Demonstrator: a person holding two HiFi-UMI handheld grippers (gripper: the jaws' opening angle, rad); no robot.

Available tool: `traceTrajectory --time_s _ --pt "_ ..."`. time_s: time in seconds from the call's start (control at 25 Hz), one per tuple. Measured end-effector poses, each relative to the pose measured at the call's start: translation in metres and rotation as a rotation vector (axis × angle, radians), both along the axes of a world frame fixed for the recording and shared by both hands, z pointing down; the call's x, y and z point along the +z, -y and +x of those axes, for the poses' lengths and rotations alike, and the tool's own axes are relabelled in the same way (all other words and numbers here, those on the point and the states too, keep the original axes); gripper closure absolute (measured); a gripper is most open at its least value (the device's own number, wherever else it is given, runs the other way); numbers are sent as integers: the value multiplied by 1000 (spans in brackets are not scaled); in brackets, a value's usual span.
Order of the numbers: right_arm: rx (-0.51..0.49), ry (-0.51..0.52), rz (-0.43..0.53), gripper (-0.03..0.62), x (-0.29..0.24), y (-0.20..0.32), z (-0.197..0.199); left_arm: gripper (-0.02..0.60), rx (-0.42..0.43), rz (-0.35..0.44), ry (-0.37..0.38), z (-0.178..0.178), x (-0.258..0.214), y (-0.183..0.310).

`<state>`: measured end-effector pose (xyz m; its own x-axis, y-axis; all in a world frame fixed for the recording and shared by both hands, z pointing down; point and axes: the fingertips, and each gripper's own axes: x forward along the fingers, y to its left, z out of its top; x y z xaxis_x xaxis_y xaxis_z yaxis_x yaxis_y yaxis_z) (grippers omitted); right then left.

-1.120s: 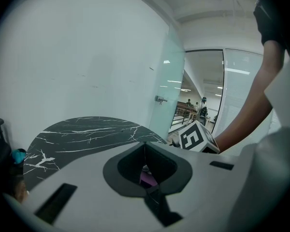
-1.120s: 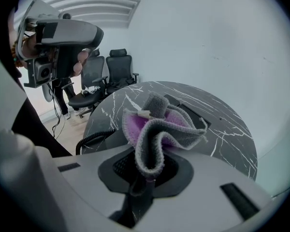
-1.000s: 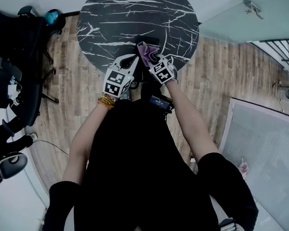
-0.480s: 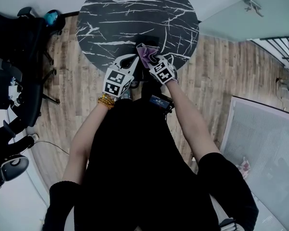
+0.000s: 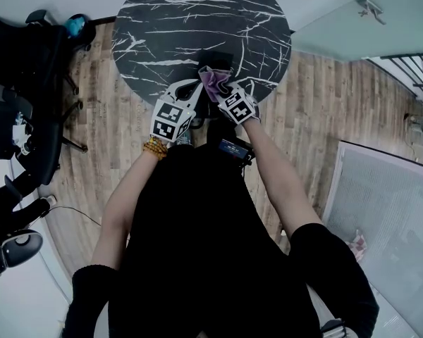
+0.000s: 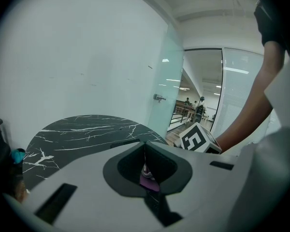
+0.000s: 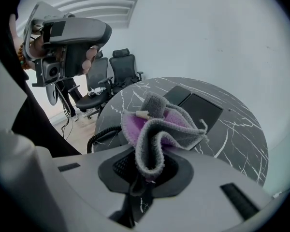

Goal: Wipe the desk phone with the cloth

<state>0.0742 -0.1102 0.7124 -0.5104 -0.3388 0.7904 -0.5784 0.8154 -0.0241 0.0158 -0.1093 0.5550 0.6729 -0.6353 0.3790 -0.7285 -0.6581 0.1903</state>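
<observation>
Grey and purple cloth [image 7: 159,124] is pinched in a bunch between the jaws of the right gripper [image 7: 146,170], over the black marble table [image 5: 162,20]; the left gripper [image 6: 145,146] is held with jaws pressed together; the desk phone [image 7: 198,108] is seen only as a dark flat shape beyond the cloth; its coiled cord [image 7: 93,138] is partly hidden.

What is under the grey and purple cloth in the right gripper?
Below the grey-purple cloth lies the flat black desk phone on the round black marble table. What is directly beneath the folds is covered.
</observation>
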Motion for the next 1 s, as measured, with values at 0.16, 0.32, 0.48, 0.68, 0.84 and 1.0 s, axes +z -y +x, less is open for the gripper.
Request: traceTrajectory --time_s 0.16,0.32,0.48,0.68,0.84,1.0 --pt "-5 3 -1 539 3 0 0 568 4 -3 1 1 1 -1" --pt "-4 4 -19 539 3 -6 0 568 6 -7 4 0 3 -3" --pt "-16 8 -18 539 10 -7 0 568 6 -6 3 2 3 -2" --pt "-27 16 -33 539 13 -10 0 568 9 -12 1 3 4 -2" --pt "-26 12 -48 539 12 -13 0 568 9 -14 -1 3 4 -2" --pt "-24 11 -51 539 13 -15 1 568 9 -15 -2 4 5 -2"
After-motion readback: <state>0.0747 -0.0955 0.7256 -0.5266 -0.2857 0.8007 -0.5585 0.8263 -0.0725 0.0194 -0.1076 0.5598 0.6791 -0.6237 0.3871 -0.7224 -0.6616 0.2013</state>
